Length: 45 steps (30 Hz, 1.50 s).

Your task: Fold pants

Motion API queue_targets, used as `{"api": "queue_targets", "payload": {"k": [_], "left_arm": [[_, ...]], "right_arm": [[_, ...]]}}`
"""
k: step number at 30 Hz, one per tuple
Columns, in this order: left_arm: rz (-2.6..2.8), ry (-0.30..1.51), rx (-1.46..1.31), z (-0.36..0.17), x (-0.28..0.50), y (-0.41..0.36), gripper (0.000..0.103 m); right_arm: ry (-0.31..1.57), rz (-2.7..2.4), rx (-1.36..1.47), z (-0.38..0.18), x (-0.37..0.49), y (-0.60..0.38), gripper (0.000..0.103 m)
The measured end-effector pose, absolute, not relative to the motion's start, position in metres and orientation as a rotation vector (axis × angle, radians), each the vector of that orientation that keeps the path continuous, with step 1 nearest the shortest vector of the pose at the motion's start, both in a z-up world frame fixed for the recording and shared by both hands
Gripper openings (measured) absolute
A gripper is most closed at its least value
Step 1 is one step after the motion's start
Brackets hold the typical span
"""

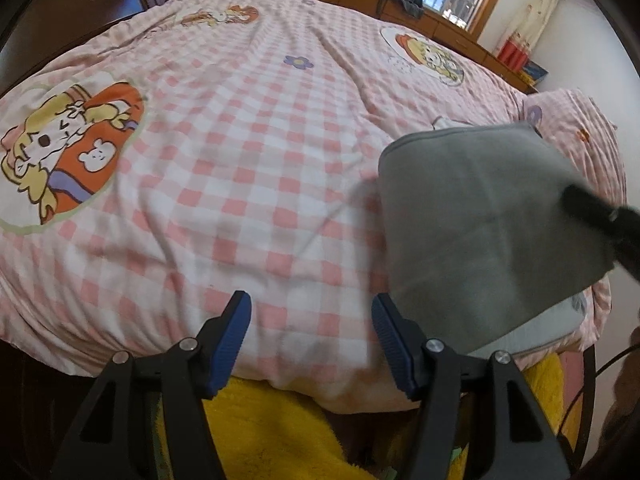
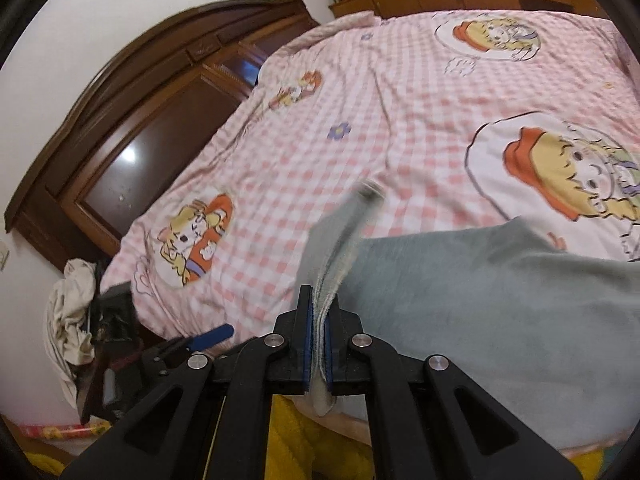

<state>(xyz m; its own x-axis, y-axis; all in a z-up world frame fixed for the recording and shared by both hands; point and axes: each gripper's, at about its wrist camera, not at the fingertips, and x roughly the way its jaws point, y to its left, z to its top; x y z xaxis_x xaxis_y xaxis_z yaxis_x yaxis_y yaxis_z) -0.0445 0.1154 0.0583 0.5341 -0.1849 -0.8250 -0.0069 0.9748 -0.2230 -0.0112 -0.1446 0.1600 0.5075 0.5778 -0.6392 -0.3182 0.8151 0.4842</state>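
The grey pants (image 1: pixel 480 224) lie folded at the near right edge of the bed, part of them lifted off the cover. In the right wrist view the grey pants (image 2: pixel 500 300) spread to the right. My right gripper (image 2: pixel 318 312) is shut on a folded edge of the pants, which stands up between its blue pads. It also shows as a dark shape at the right of the left wrist view (image 1: pixel 592 216). My left gripper (image 1: pixel 312 316) is open and empty over the bed's near edge, left of the pants.
The pink checked bed cover (image 1: pixel 240 152) with cartoon prints fills both views. A dark wooden headboard (image 2: pixel 132 128) stands at the left. A wooden shelf (image 1: pixel 440 20) runs along the far side. A yellow fuzzy mat (image 1: pixel 260 432) lies below the bed edge.
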Motion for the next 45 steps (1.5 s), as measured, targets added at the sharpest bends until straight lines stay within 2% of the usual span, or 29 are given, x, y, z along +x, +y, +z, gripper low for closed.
{"api": "queue_targets", "payload": {"k": [19, 27, 35, 45], "left_arm": [[-0.24, 1.023, -0.081, 0.067, -0.03, 0.045, 0.066], [-0.316, 1.012, -0.013, 0.074, -0.021, 0.003, 0.066], [-0.393, 1.009, 0.065, 0.077, -0.017, -0.045, 0.066], [-0.491, 0.97, 0.176, 0.075, -0.008, -0.115, 0.066]], "right_arm": [[0.769, 0.294, 0.187, 0.212, -0.028, -0.265, 0.005], [0.771, 0.177, 0.172, 0.21, -0.039, -0.315, 0.005], [0.829, 0.084, 0.187, 0.176, -0.04, -0.36, 0.005], [0.994, -0.004, 0.246, 0.085, -0.034, -0.402, 0.005]]}}
